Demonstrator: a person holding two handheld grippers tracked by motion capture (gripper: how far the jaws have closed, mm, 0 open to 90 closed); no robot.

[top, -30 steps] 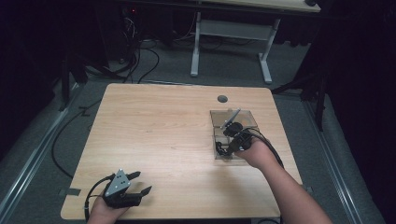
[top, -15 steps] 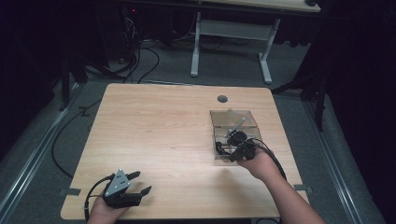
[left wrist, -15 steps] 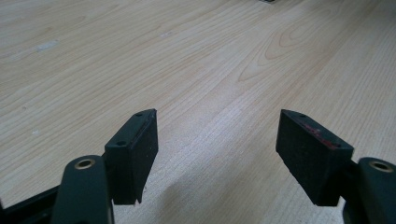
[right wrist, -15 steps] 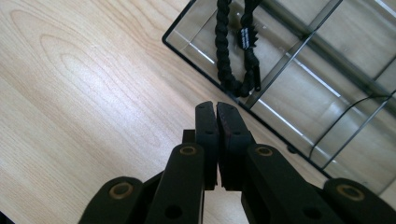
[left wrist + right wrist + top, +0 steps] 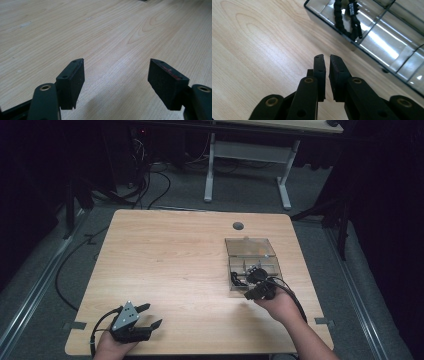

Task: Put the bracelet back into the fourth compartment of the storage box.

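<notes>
The clear box point(image 5: 252, 265) sits open on the right half of the table point(image 5: 170, 265), a black coiled cord point(image 5: 339, 18) in one compartment. The right gripper point(image 5: 326, 62) hovers just beside it, jaws nearly together, gripping nothing. The left gripper point(image 5: 116, 75) rests near the table's front-left corner, jaws wide apart and empty.

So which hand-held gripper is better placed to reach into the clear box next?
Right. The right hand-held gripper sits at the box's near edge, jaws nearly shut on nothing, the black cord just ahead. The left hand-held gripper rests open at the table's far corner.
</notes>
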